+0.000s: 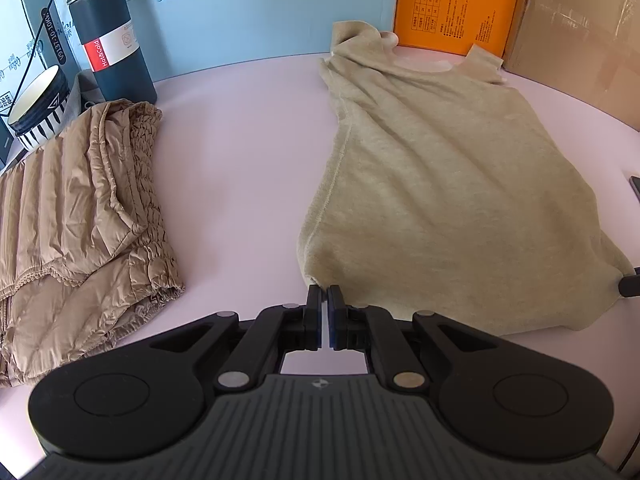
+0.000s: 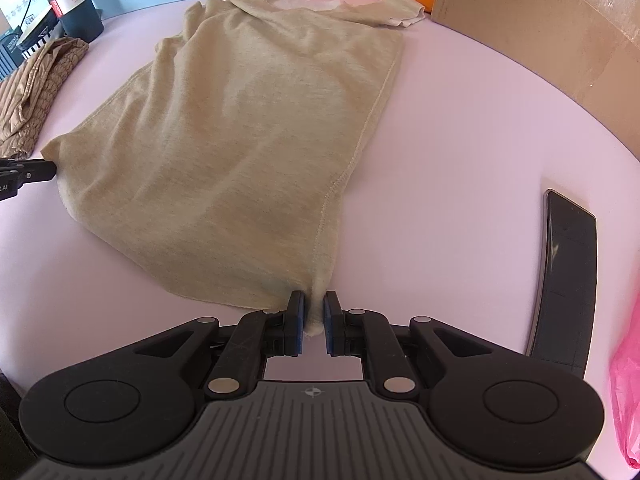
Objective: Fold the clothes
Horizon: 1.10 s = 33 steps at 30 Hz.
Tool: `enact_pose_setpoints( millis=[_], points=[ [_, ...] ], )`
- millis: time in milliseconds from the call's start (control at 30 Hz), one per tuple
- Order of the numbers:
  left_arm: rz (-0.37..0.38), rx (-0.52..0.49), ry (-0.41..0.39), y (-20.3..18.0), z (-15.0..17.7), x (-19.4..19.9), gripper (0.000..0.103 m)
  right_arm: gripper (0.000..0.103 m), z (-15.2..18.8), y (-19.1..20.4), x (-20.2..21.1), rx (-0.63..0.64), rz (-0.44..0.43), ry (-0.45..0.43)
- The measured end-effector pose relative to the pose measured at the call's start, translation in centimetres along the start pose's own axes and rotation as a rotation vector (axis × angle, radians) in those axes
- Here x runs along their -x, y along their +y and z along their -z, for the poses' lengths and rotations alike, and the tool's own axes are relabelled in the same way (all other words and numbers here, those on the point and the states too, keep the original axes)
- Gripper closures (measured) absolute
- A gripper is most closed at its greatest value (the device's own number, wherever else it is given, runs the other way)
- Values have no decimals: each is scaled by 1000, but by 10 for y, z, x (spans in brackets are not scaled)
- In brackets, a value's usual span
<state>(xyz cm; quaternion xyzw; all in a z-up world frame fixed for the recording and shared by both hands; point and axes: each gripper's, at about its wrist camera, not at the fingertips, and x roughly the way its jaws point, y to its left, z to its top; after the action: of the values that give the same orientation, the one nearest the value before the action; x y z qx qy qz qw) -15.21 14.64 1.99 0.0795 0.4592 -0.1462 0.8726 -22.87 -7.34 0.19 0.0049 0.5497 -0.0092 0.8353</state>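
Observation:
A beige short-sleeved shirt (image 1: pixel 440 180) (image 2: pixel 248 140) lies spread on the pale pink table (image 1: pixel 240 160), collar toward the far boxes. My left gripper (image 1: pixel 325 294) is shut at the shirt's near left hem corner, with only a thin edge of fabric at its tips. In the right wrist view that left gripper (image 2: pixel 54 168) touches the pointed left corner. My right gripper (image 2: pixel 313 300) is shut on the near right hem corner, a bunch of fabric showing between its blue pads. The right gripper (image 1: pixel 630 286) also shows at the left wrist view's right edge.
A folded tan puffer jacket (image 1: pixel 80 220) lies to the left, with a dark flask (image 1: pixel 108 40) and a striped bowl (image 1: pixel 40 108) behind it. An orange box (image 1: pixel 456 4) and a cardboard box (image 2: pixel 540 20) line the back. A dark phone (image 2: pixel 568 280) and pink bag (image 2: pixel 628 392) lie right.

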Motion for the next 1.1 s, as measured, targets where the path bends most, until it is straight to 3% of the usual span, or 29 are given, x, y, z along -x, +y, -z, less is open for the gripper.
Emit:
enact_pose_setpoints(
  millis=[700,800,933,1000,1067,1100],
  points=[
    [-15,31,-32,10,2,14,100,93,6,3,1,10,9,-11],
    [-26,47,-35,14,3,16,100,96,8,-4,8,-36,-19,-58],
    [-10,70,-44,23,4,18,99,96,15,-30,23,-213,-134,-147],
    [16,56,-43,26,5,18,84,96,21,-41,29,-283,-197,-181],
    [-4,29,-66,25,9,20,47,96,26,-48,35,-322,-210,-195],
    [-21,14,-89,25,11,22,42,96,30,-51,37,-331,-209,-202]
  ],
)
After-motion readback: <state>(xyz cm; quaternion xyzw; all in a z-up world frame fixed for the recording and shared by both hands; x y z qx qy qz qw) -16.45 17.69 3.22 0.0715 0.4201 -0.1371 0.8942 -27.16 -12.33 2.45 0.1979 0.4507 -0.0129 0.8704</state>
